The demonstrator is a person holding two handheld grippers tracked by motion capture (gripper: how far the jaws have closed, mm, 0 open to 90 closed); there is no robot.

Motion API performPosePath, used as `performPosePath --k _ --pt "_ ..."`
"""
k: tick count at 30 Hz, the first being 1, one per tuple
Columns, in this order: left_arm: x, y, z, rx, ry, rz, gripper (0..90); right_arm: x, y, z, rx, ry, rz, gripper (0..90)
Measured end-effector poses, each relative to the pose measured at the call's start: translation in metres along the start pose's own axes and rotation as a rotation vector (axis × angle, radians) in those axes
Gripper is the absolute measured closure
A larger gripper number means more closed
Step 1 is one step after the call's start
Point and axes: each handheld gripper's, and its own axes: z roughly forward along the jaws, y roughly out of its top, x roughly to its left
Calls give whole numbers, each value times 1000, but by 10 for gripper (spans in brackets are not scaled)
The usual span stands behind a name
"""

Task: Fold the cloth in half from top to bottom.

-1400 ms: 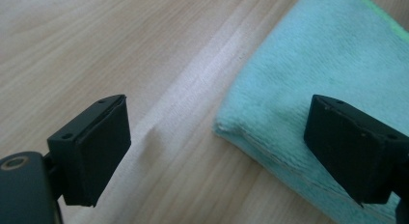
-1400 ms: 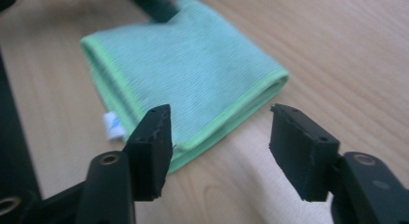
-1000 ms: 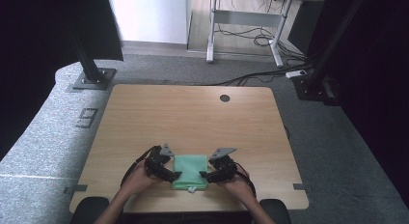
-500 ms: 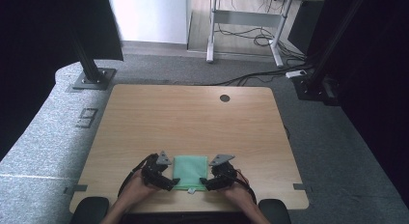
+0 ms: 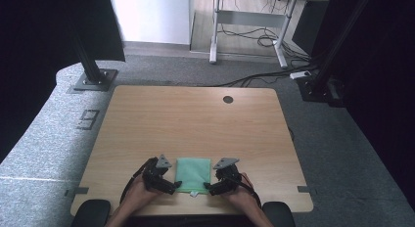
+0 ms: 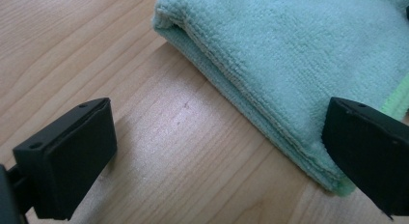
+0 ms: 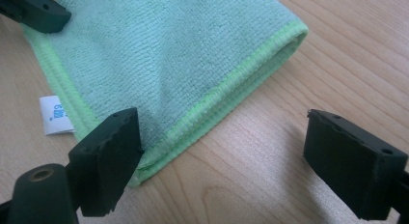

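Observation:
A folded green microfibre cloth (image 5: 193, 173) lies flat on the wooden table (image 5: 195, 124) near its front edge, with a small white tag (image 7: 55, 115) at its near hem. My left gripper (image 5: 173, 186) is open at the cloth's near left corner; in the left gripper view (image 6: 219, 159) one jaw stands on bare wood and the other over the folded edge of the cloth (image 6: 299, 64). My right gripper (image 5: 208, 188) is open at the near right corner; its jaws (image 7: 226, 161) straddle the stitched edge of the cloth (image 7: 169, 55). Neither grips the cloth.
A round cable hole (image 5: 228, 99) sits near the table's far edge. Two black armrests (image 5: 93, 212) (image 5: 276, 215) flank the person at the front edge. Black frame posts (image 5: 90, 65) stand on the grey floor beside the table.
Both grippers have drawn back a little toward the person, from the cloth's sides to its near corners. The cloth has stayed in place.

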Motion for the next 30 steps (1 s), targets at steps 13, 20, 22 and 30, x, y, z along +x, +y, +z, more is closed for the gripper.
performPosePath --k 13,20,22,30 --pt "12 7 10 -45 20 -21 0 -14 5 7 -6 -45 38 91" --pt "20 16 17 -47 29 -37 0 -26 9 11 -19 -69 64 91" --pt "22 19 19 -47 31 -39 0 -29 10 12 -24 -70 69 91" --pt "31 28 26 -49 24 -35 0 -41 15 16 -26 -86 91 91"
